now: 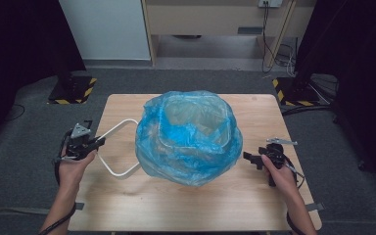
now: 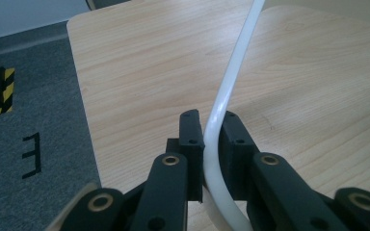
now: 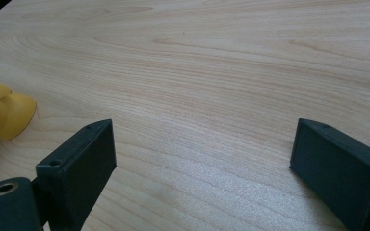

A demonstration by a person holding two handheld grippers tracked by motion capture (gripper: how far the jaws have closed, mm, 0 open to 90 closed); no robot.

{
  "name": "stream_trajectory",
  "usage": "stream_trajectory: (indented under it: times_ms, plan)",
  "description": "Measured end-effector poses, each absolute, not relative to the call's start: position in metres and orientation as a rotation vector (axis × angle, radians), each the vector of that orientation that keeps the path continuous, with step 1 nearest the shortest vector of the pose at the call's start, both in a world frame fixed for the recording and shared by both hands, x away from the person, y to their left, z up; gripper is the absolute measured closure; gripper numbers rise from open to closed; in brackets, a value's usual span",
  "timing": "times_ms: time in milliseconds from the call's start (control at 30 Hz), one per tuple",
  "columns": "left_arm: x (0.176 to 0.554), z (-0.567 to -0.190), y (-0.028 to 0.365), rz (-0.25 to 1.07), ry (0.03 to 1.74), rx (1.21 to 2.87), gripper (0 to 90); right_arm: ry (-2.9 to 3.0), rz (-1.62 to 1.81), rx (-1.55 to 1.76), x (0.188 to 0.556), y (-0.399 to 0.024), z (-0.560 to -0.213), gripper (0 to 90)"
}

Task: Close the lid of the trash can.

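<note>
Left gripper [image 2: 211, 132] fingers clamp white handle [image 2: 226, 91]; right gripper [image 3: 202, 159] fingers wide, empty.

The high view looks down and forward over the whole wooden table [image 1: 186, 205]. Both gripper views sit close above that tabletop, sharing its grain.
</note>
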State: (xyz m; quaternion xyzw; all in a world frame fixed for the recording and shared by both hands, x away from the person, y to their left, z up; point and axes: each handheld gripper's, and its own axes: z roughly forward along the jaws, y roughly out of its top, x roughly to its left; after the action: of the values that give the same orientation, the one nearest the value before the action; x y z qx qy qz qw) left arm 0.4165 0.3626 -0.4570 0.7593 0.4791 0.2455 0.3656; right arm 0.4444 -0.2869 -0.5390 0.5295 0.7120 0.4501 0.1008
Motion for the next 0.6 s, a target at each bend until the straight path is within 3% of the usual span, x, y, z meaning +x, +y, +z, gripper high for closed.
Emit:
stream_trajectory:
  times_ms: [600]
  plan:
    - [0.384,-0.435,0.389,0.657,1.166,1.871,81.4,2.104,1.301,1.556,0.444,-0.285,-0.539,8.6]
